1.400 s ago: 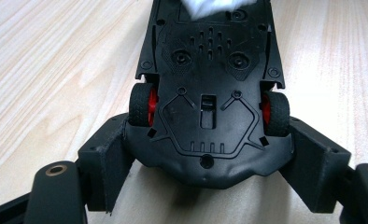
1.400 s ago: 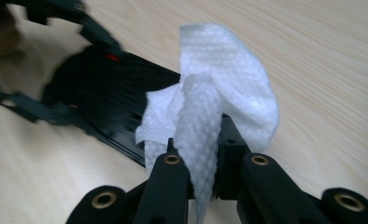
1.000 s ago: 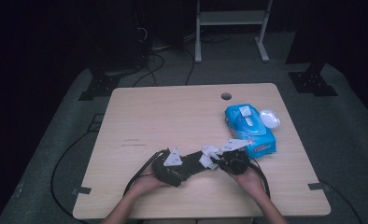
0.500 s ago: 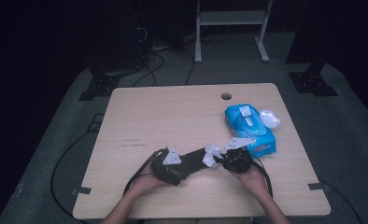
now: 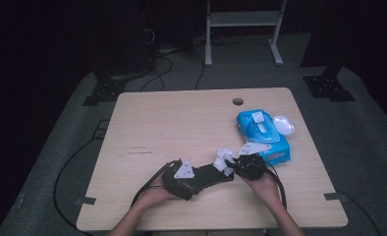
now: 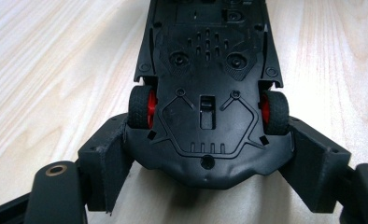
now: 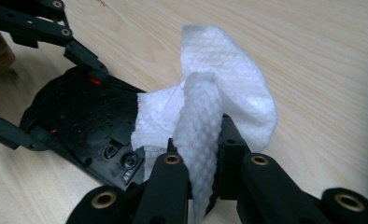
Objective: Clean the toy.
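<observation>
Now, high view: the left hand-held gripper (image 5: 216,174) lies low over the near half of the bench (image 5: 181,123), its jaws clamped on a black toy car (image 5: 212,173) that lies belly-up on the wood.
High view, right side: the right hand-held gripper (image 5: 231,164) sits just right of the car, pinching a white wipe (image 5: 223,157) that touches the car's far end.
High view, beyond: a blue wipes pack (image 5: 260,132) rests to the right of both hands, with its white lid (image 5: 283,124) open beside it.
Left gripper view: the left hand-held gripper (image 6: 205,158) holds the toy car (image 6: 210,116) by its sides, each jaw pressed against the body just behind a red-hubbed wheel (image 6: 142,107); the flat underside faces the camera.
Right gripper view: the right hand-held gripper (image 7: 203,154) is closed tight on the folded wipe (image 7: 215,102), whose lower edge lies on the upturned underside of the car (image 7: 88,126).
Change from the earlier frames: both hands and the car keep nearly the same place; the wipe stays bunched at the car's end and both grips are unchanged.
</observation>
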Demonstrator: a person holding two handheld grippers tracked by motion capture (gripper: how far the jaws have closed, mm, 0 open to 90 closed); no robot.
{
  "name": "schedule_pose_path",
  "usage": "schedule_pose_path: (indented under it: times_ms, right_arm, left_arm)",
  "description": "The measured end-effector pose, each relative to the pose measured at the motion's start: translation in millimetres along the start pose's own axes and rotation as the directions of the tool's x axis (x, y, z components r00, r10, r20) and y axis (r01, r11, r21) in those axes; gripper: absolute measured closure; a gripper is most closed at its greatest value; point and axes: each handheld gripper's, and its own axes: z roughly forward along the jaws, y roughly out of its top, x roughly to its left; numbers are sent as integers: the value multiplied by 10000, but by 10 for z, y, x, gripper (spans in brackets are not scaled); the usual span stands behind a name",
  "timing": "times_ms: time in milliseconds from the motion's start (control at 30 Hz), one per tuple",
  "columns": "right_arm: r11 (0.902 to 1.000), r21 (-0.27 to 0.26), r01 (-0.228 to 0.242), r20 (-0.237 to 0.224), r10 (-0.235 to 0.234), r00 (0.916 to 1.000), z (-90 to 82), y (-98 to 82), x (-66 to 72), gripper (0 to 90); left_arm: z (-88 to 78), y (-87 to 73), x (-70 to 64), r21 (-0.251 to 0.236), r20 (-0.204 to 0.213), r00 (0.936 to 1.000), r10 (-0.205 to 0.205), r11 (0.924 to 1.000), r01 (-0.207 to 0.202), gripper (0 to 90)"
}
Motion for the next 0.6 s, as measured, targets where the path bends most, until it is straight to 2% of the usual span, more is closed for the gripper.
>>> schedule_pose_path:
  times_ms: [133,233,333,433,500,567,600]
  right_arm:
    - [9998,209,-61,37,60,10000,2,-33,-21,837]
    - [9998,219,34,-94,-31,10000,3,-22,42,838]
    - [9998,153,126,-609,-117,9981,64,19,174,837]
    - [9985,155,524,-1223,-501,9912,161,49,365,838]
    - [9947,267,996,-1287,-954,9871,182,76,443,837]
    - [9953,291,929,-1230,-886,9884,167,78,410,837]
    - [9969,303,722,-1097,-684,9916,136,72,350,837]
  left_arm:
    - [-7,-14,34,-18,-103,9995,-289,9996,289,237]
    - [-13,-20,48,21,-200,9990,-402,9992,403,237]
    - [-12,-22,55,-4,-209,9988,-436,9991,436,236]
    - [-13,-23,50,16,-240,9988,-420,9991,421,237]
    - [-18,-28,54,20,-227,9988,-436,9990,436,237]
    - [-27,-36,69,24,-220,9987,-459,9989,460,237]
    - [-28,-40,76,-3,-227,9986,-484,9988,484,237]
